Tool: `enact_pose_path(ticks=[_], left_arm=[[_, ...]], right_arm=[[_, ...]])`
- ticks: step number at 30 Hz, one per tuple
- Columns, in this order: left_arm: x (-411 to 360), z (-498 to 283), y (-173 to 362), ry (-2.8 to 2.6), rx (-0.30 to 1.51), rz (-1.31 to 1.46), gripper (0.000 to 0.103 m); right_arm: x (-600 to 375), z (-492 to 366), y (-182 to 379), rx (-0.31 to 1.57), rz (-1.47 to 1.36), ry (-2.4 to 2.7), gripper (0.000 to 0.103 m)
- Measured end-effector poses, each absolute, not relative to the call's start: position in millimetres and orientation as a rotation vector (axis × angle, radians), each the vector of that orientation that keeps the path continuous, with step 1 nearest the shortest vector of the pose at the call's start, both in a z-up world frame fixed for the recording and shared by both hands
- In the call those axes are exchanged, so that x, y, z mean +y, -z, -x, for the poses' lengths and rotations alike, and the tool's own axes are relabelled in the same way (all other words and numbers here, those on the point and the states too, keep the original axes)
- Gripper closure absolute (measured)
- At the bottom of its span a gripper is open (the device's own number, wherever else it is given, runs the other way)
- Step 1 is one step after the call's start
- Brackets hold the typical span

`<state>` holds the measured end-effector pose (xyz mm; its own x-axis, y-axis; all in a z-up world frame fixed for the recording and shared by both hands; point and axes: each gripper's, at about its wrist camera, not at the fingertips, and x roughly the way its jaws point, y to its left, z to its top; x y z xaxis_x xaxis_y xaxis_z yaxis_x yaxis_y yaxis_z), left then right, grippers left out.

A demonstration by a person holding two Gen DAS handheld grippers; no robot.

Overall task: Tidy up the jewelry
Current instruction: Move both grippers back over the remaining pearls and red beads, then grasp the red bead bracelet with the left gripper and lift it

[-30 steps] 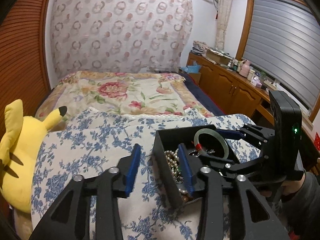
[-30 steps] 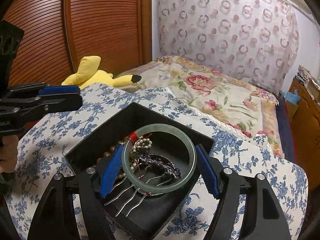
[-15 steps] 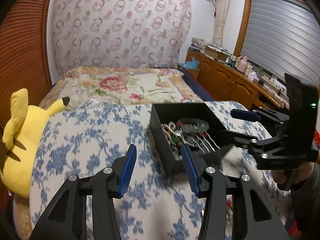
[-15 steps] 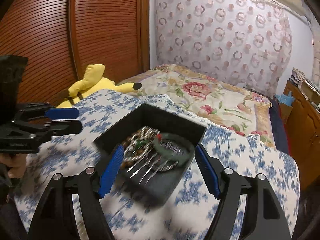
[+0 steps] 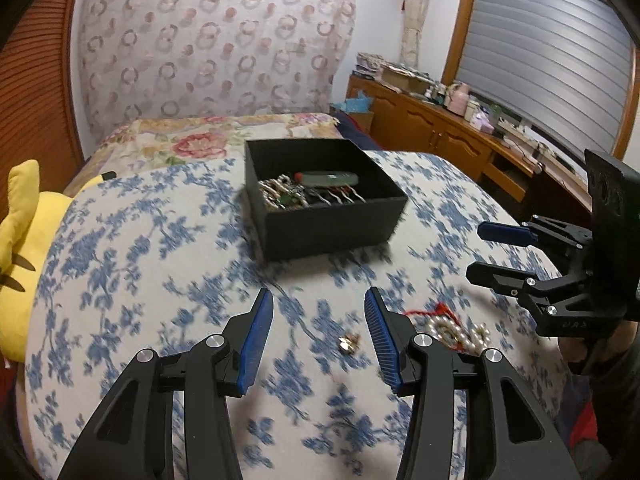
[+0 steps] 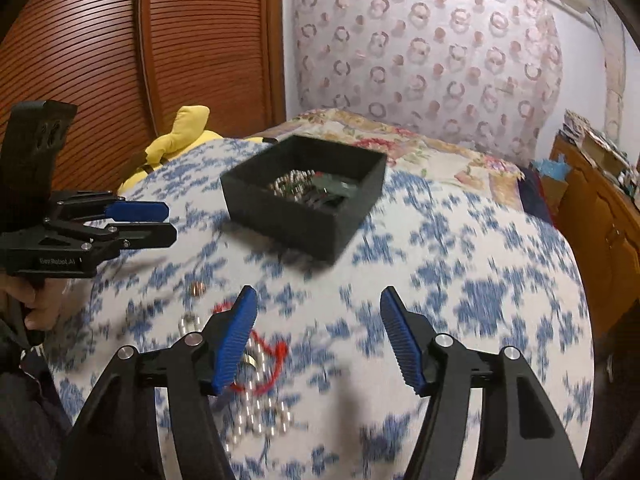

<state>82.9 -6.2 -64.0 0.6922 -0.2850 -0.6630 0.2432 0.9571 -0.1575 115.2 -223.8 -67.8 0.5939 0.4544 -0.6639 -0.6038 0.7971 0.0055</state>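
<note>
Black box: open-topped, square, standing on the blue-flowered cloth that covers the surface; well ahead of both tools. Contents, all in one undivided interior: a pale green bangle with a red wrap at one end, a heap of silver and pearl beads, and a comb with metal prongs lying across the middle.

Loose pieces on the cloth, outside the box: a pearl string with red cord, lying just right of the left tool's right finger; a small gold-coloured piece, lying apart from the pearls, on the cloth between the left tool's fingers as seen from the left wrist. In the right wrist view the same pearls lie partly under the right tool's left finger; blur hides their detail.

Left tool: released, blue pads apart, nothing gripped, above the cloth.

Right tool: released, nothing between the pads but bare cloth; its jaws have just been closing somewhat, yet a wide gap remains. Seen from the left wrist it stands at the right edge, beside the pearls.

Surroundings: yellow plush toy at the left edge of the cloth; a bed with floral cover behind the box.
</note>
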Motion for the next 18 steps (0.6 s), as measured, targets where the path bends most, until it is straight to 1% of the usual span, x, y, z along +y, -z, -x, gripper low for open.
enact_pose_path(ticks=[5, 11, 18], left_arm=[[-18, -76, 70, 0.327, 0.77, 0.057, 0.058], [-39, -78, 74, 0.378, 0.802, 0.033, 0.058], [-54, -95, 83, 0.422, 0.856, 0.044, 0.058]], right_arm=[[-241, -100, 82, 0.736, 0.2, -0.604, 0.04], [-244, -85, 97, 0.761, 0.189, -0.593, 0.04], [-243, -78, 101, 0.76, 0.182, -0.61, 0.04]])
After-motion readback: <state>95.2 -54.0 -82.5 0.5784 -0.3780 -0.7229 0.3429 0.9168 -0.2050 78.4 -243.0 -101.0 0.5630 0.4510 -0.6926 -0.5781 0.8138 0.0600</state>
